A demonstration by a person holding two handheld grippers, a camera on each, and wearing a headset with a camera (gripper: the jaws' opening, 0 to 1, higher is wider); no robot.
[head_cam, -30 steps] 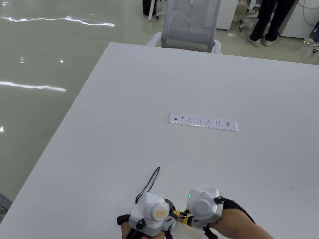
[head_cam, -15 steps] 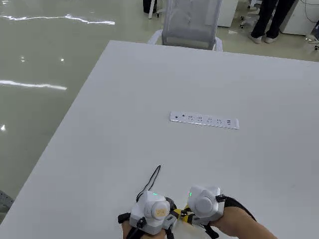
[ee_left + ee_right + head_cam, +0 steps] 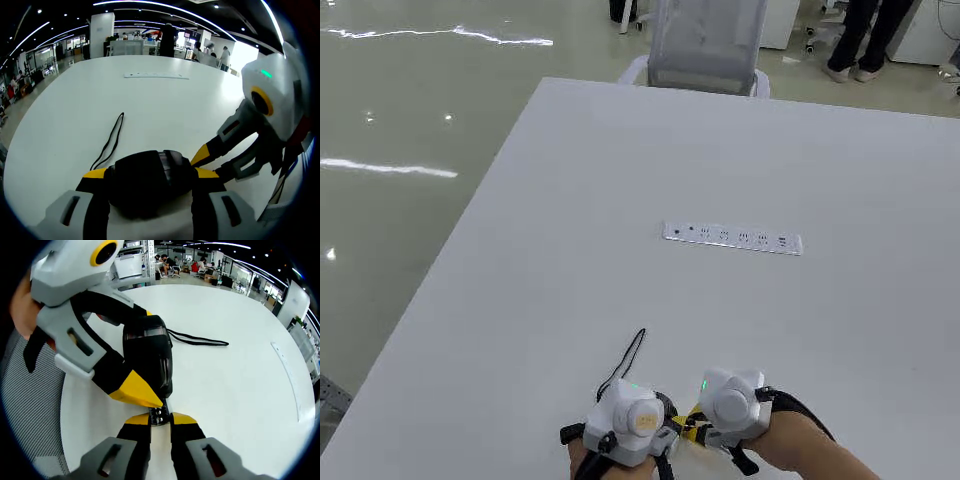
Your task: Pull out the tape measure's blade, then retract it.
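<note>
On the left, the left tool (image 3: pixel 151 174) has its jaws spread to the width of the tape measure (image 3: pixel 148 352) and clamped on its black case, holding it just over the near edge of the white surface (image 3: pixel 620 200). That case looks hard, rounded and a bit smooth, so we'd say a flat squeeze across its two sides is the right hold. It should be light, but the spring inside will tug back.

Moving right, the case mouth points at the right tool (image 3: pixel 160 421). Its jaws are drawn narrow and nipped on the small metal end hook (image 3: pixel 159 413). We judge the blade to be thin, springy steel that is stiff along its length and quick to kink if bent sideways. A straight pull by the hook suits it, and the return wants easing so it doesn't snap home.

What can't we read? The hook sits right at the mouth, so hardly any blade shows and no markings. We can't make out a lock button. From the head view, the tools' white bodies cover the case and the frame edge cuts off the hands. The black strap (image 3: pixel 113 136) trails off loose across the surface, well short of the power strip (image 3: pixel 732 238).
</note>
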